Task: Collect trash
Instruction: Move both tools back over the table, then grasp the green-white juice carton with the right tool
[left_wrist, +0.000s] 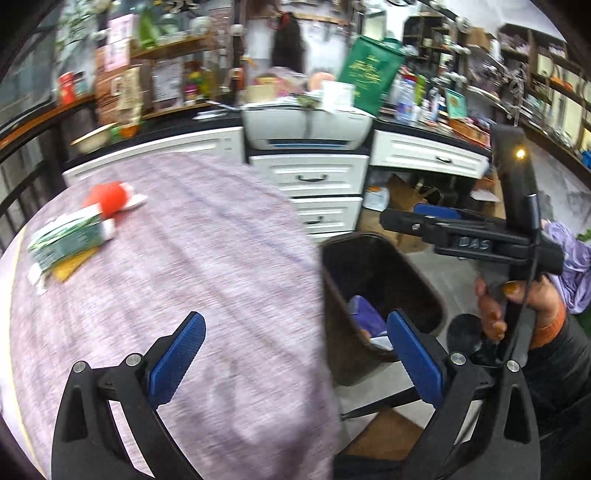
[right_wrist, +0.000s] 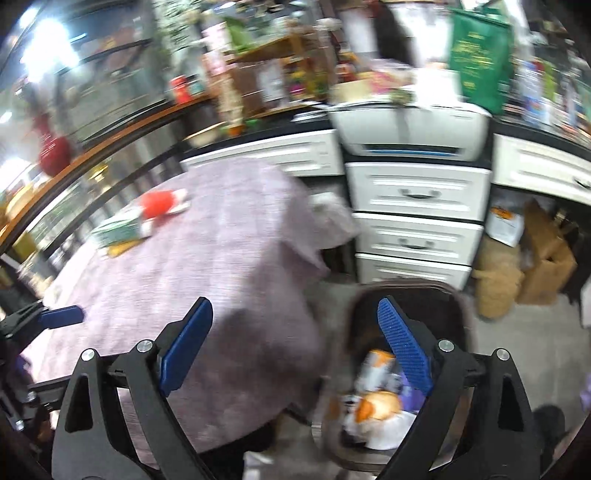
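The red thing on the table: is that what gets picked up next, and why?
Probably yes. Both tools, left and right, are open and empty, the bin already holds trash, and the red item lies among wrappers, so reach there.

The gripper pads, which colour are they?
Blue, with a fine ribbed texture. The right gripper pads show it best in the right wrist view.

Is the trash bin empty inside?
No, in the right wrist view the trash bin on the floor beside the table already holds crumpled wrappers and other litter.
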